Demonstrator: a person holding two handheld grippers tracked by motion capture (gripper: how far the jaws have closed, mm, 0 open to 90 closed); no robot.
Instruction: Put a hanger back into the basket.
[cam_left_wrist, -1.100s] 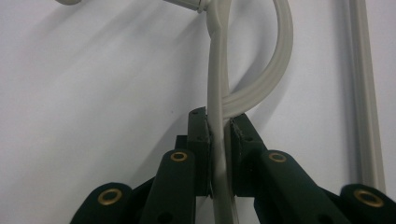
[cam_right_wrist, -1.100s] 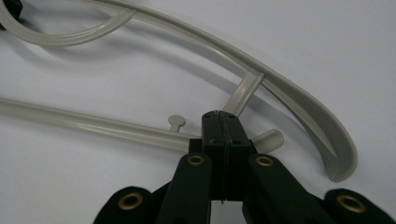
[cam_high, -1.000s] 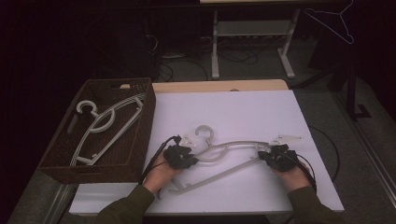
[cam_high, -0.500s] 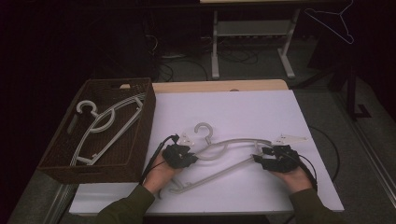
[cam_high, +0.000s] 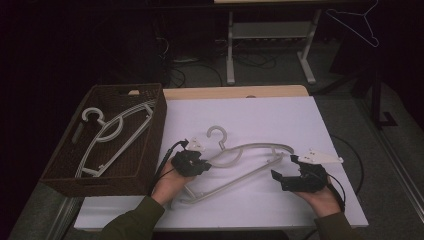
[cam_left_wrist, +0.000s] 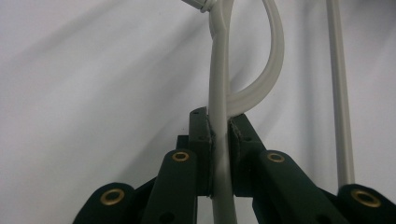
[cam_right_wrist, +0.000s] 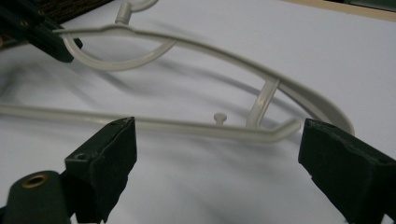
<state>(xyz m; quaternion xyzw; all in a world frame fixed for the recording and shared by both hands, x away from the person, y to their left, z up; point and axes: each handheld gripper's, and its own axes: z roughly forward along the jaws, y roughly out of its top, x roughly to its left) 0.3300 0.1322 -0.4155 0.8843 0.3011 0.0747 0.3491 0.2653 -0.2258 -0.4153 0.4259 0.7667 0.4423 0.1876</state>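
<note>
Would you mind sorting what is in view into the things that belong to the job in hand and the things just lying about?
In hand:
- hanger on the sheet
- left gripper, clamped on its shoulder bar
- right gripper, jaws just opened, off the hanger's end
- basket
- hangers in the basket

Lying about:
- wire hanger hung at back
- metal stand behind the table
- floor cables

Close view along the left gripper (cam_left_wrist: 219, 135), whose two black jaws rise from the bottom edge with brass rivets at their joints. The pads press from both sides on a thin pale grey bar of a plastic hanger (cam_left_wrist: 219, 84). Above the jaws the bar runs upward, and a curved strand loops off to its right. Another straight bar stands farther right. Behind lies a white tabletop (cam_left_wrist: 93, 70).
</note>
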